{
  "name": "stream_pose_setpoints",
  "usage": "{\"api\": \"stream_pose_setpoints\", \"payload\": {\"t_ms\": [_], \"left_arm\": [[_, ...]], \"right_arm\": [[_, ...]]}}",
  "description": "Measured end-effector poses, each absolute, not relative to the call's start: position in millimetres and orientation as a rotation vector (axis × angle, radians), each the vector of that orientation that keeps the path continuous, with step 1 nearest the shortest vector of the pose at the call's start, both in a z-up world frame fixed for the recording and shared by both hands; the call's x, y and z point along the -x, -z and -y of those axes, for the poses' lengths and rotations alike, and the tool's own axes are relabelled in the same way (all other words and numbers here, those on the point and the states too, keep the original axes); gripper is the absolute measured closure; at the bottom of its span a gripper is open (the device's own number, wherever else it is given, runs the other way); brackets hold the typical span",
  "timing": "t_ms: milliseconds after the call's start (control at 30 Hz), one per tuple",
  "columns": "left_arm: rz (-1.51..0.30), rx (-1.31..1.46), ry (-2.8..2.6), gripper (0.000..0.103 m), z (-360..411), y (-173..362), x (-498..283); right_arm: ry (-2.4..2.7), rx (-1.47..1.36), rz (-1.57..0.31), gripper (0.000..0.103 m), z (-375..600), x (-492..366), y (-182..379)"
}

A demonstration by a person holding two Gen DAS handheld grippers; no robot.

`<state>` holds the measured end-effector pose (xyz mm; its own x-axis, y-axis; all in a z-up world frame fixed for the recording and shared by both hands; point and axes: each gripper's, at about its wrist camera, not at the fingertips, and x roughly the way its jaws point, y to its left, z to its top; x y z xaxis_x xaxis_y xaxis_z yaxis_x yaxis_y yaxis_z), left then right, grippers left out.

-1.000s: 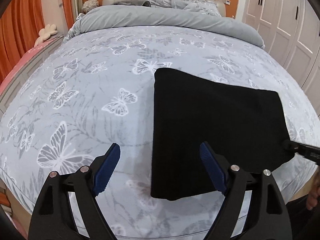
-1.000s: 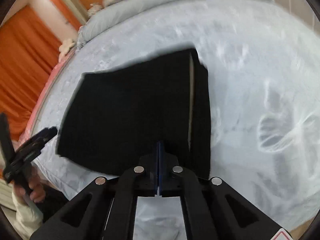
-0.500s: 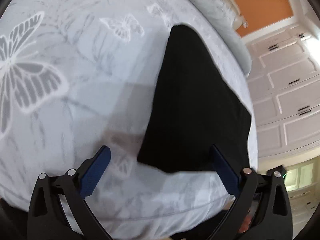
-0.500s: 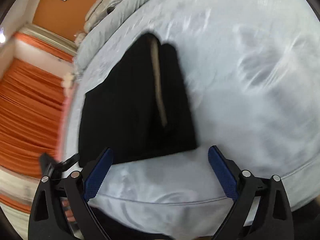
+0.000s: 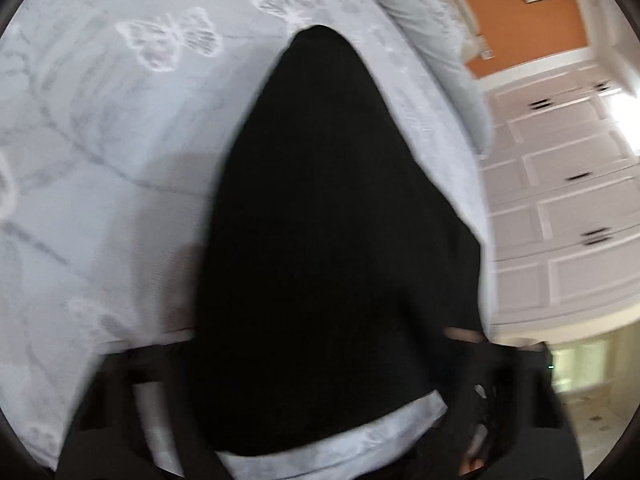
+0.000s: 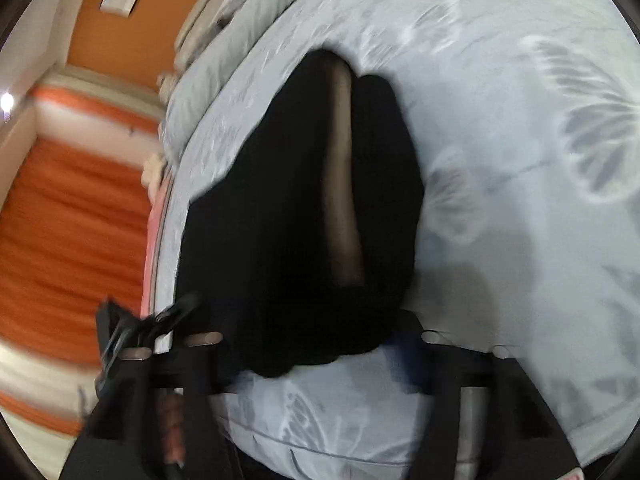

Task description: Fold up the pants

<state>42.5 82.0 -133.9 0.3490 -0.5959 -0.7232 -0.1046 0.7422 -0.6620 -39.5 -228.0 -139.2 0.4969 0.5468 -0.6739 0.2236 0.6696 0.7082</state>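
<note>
Where orange walls (image 5: 520,28), orange curtains (image 6: 68,240) and white wardrobe doors (image 5: 568,216) enclose the room, a butterfly-print bedspread (image 5: 100,128) carries the folded black pants (image 5: 332,240) near its foot edge, long axis running toward the headboard. Both the left gripper (image 5: 320,392) and right gripper (image 6: 316,352) straddle the near end, fingers spread wide.
</note>
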Motion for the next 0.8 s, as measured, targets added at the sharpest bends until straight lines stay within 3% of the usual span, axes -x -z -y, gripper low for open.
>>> {"api": "stream_pose_setpoints", "payload": {"t_ms": [67,167,633,733,767,800], "left_arm": [[-1.198,0.722,0.37,0.069,-85.3,130.4,-40.2],[-1.201,0.726,0.392,0.076,-92.1,110.2,-31.5],[-1.162,0.554,0.536,0.076,-109.1,21.6,63.8],[-1.116,0.526,0.567,0.076,-106.3,-0.3,71.6],[-1.101,0.497,0.575,0.076,-104.5,-7.4,71.2],[-1.089,0.468,0.568,0.076,-100.4,-11.0,70.4]], "right_arm": [[-0.221,-0.822,-1.071,0.063,224.0,37.8,131.7],[-0.261,-0.775,-1.04,0.066,216.4,47.1,104.8],[-0.402,-0.657,-0.954,0.071,201.3,142.7,7.5],[-0.423,-0.607,-0.888,0.081,198.9,155.1,-21.6],[-0.43,-0.578,-0.863,0.099,197.2,153.5,-31.0],[-0.44,-0.548,-0.855,0.099,195.5,149.6,-35.5]]}}
